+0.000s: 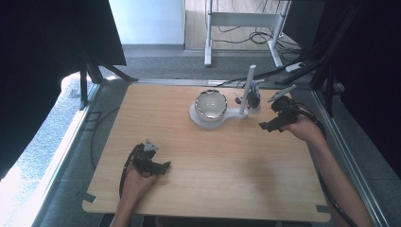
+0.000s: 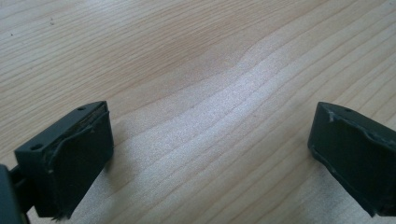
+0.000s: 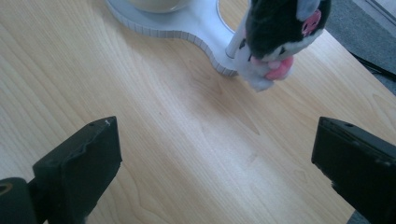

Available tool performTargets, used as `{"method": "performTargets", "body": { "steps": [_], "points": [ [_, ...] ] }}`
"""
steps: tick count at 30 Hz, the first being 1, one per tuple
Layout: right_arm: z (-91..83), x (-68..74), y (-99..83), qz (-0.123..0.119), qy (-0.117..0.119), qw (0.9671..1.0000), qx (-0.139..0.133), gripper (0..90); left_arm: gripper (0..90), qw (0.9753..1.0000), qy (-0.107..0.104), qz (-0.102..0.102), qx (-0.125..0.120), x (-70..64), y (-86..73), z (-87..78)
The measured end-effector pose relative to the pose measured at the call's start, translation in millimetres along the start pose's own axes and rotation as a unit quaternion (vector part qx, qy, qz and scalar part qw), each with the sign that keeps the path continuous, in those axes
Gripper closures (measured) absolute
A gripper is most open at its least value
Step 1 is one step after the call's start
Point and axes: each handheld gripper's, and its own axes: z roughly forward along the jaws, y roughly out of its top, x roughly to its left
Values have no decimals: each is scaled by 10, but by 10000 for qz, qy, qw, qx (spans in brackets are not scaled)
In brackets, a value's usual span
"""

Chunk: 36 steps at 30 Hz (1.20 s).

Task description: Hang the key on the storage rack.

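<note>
We see the plush toy (image 3: 275, 35), black, white and pink, against the white post of the stand (image 1: 222, 119) at the table's 1 o'clock area, just beside the bowl (image 1: 211, 105). Right gripper (image 1: 274, 124) sits near it at 3 o'clock, jaws wide apart, nothing held. Left gripper (image 1: 161, 168) rests at 7 o'clock, jaws spread, nothing held. Wooden table (image 1: 213, 179) bare between the 2; grey floor around its edges.

Table (image 1: 213, 179): light wood-grain top. On it, far side: white stand base (image 1: 201, 120) bearing a bowl (image 1: 211, 104); small plush toy (image 1: 254, 97) beside its post (image 1: 247, 90).
</note>
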Motion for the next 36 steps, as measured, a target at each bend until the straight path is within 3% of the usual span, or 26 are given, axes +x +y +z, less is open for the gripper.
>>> {"method": "performTargets", "body": {
  "steps": [27,36],
  "points": [
    [-239,264,-477,42,-84,9997,-240,17,1,10000,-2,36,23,5,1,-3],
    [-274,446,-590,-61,-108,9995,-304,20,0,10000,-1,22,21,3,1,-3]
  ]
}}
